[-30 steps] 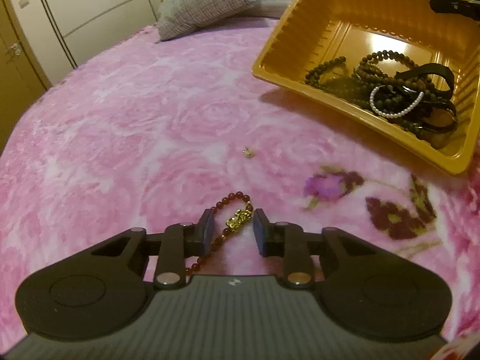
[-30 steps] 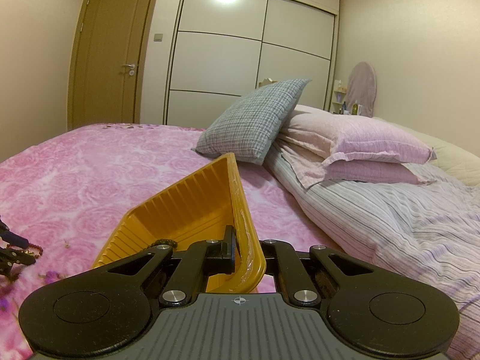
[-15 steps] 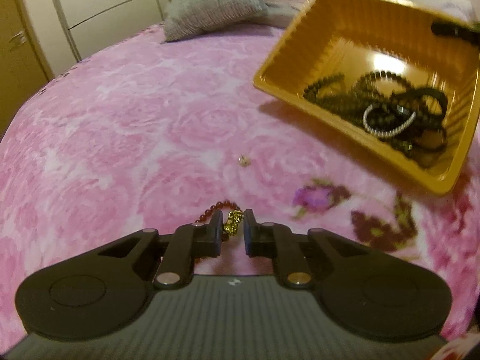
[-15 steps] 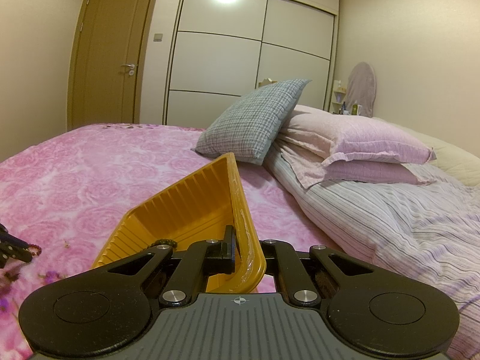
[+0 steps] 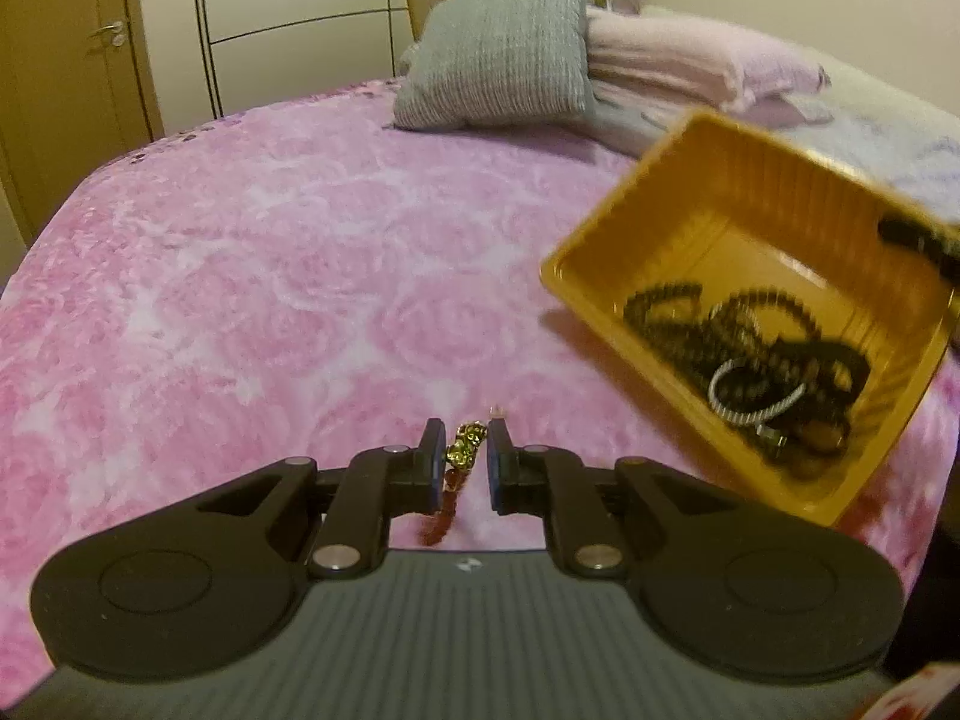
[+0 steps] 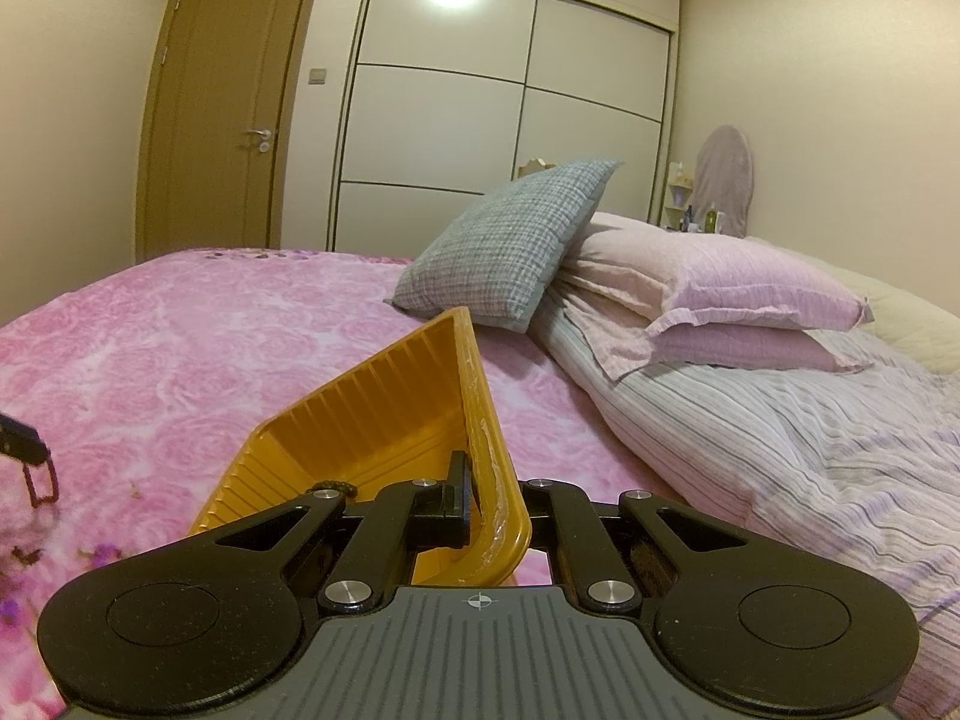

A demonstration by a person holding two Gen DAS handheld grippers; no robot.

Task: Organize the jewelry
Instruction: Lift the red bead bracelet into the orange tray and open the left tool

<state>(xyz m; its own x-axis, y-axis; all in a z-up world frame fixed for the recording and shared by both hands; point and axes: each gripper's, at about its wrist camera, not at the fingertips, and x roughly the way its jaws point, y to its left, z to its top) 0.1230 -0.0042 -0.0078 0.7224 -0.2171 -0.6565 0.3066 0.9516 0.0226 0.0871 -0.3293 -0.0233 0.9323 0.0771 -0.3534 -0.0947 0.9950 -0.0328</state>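
My left gripper (image 5: 465, 450) is shut on the gold charm of a red bead bracelet (image 5: 447, 501), which hangs below the fingers, lifted off the pink bedspread. To its right stands the tilted orange tray (image 5: 606, 243) holding several dark bead strands and a white pearl bracelet (image 5: 753, 402). My right gripper (image 6: 489, 495) is shut on the tray's rim (image 6: 480, 402) and holds the tray tipped up. The left gripper with the hanging bracelet shows at the far left of the right wrist view (image 6: 27, 450).
A grey pillow (image 5: 498, 45) and pink pillows (image 6: 714, 294) lie at the head of the bed. A striped sheet (image 6: 780, 450) covers the right side. A small trinket (image 5: 497, 409) lies on the bedspread. Wardrobe (image 6: 498, 114) and door (image 6: 222, 108) stand behind.
My left gripper closed on the bracelet's gold charm and lifted it off the bedspread, tilting upward. The right gripper and the tray have stayed still.
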